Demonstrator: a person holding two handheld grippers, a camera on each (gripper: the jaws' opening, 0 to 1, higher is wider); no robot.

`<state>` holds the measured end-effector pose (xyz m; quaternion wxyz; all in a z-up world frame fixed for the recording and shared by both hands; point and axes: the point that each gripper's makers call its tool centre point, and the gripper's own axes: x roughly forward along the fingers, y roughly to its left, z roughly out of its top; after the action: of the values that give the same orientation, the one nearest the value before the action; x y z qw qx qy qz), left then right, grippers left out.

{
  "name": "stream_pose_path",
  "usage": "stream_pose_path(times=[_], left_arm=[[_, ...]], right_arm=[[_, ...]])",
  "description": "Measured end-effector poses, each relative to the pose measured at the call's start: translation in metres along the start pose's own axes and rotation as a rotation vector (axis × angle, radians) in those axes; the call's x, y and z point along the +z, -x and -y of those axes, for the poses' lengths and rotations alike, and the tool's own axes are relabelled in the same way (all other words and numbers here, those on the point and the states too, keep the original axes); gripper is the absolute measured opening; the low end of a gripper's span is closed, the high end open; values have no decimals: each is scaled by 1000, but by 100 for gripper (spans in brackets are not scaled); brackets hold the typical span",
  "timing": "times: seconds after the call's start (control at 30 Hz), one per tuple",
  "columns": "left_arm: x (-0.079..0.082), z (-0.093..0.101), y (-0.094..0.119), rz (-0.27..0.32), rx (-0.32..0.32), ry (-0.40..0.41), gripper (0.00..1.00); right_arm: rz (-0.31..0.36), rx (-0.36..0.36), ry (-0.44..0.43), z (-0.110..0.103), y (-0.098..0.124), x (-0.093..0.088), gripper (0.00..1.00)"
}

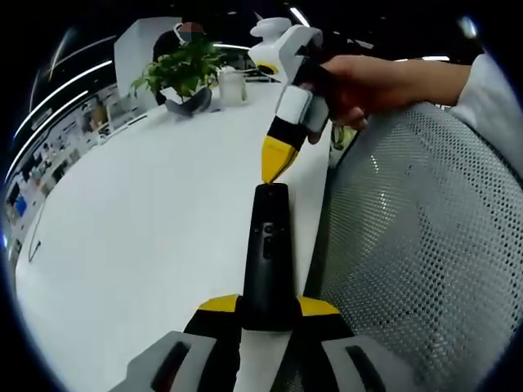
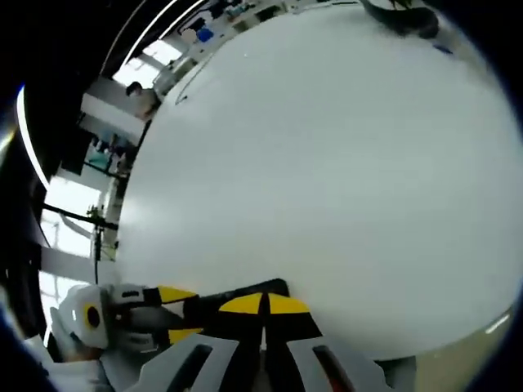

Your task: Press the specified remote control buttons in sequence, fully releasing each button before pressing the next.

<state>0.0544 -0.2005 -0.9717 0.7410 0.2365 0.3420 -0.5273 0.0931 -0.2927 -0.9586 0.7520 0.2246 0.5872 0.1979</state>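
Desk (image 1: 147,212) is white, w/ a potted plant (image 1: 181,73) at the far end. Left claw (image 1: 270,314) is clamped on the near end of the black remote (image 1: 268,261), which lies lengthwise along the desk's right edge beside a mesh chair back (image 1: 425,245). Right claw (image 1: 276,159), jaws together and holding nothing, has its yellow tip at the remote's far end; contact prob. but can't tell for sure. To press well: keep the left grip steady, push straight down w/ the tip, lift fully clear before the next button. In the right gripper view, the closed tip (image 2: 263,306) sits over the remote (image 2: 245,296).
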Motion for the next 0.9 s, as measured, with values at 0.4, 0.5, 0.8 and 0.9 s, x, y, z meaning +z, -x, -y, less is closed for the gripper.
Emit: stream_pose_path(times=[0.4, 0.5, 0.8, 0.9], left_arm=[[2, 3, -2, 10, -10, -14, 24], [3, 5, -2, 11, -14, -25, 24], [3, 4, -3, 11, -12, -17, 24], [3, 4, -3, 11, -12, -17, 24]], right_arm=[[-31, -16, 76, -5, -3, -4, 0], [-44, -23, 85, -4, -4, -5, 0], [-45, -25, 90, -3, -5, -6, 0], [-44, -44, 141, -4, -5, -7, 0]])
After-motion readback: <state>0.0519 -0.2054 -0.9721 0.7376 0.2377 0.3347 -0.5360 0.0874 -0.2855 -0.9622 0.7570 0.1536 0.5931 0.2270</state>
